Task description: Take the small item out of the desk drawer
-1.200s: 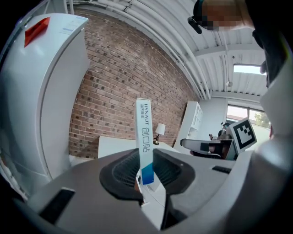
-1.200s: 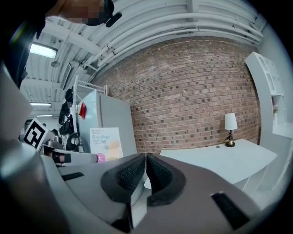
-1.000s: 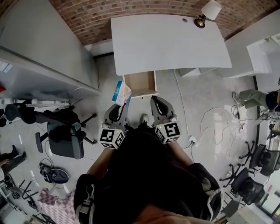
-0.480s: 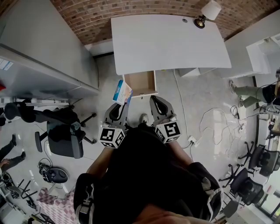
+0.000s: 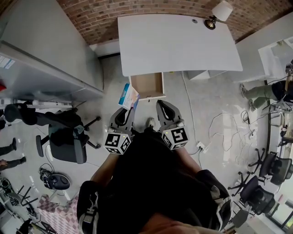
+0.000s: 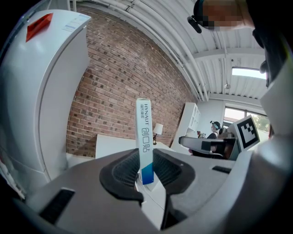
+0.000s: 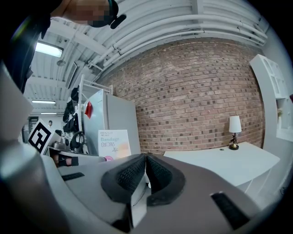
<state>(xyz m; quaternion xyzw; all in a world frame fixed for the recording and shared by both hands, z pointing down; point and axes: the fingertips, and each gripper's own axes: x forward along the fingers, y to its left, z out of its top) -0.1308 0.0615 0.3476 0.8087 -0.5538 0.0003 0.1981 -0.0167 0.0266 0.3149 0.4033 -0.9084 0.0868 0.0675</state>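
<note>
Below the white desk [image 5: 178, 41], the wooden drawer [image 5: 146, 85] stands pulled open and its visible bottom is bare. My left gripper [image 5: 127, 109] is shut on a small blue and white bandage box [image 5: 128, 96], held up just left of the drawer. In the left gripper view the box [image 6: 145, 137] stands edge-on between the ribbed pads of that gripper [image 6: 146, 171]. My right gripper [image 5: 161, 105] hovers in front of the drawer, to its right. Its jaws [image 7: 145, 161] are shut with nothing in them, and the box [image 7: 114, 143] shows to its left.
A table lamp [image 5: 219, 13] stands on the desk's far right corner. A grey cabinet [image 5: 41, 59] rises at the left, with an office chair [image 5: 68, 144] below it. Cables [image 5: 229, 130] lie on the floor to the right, with more chairs [image 5: 261, 183] and a person's legs [image 5: 258, 89] beyond.
Both grippers and the box hold still. Only the people at the left and right edges of the room have shifted.
</note>
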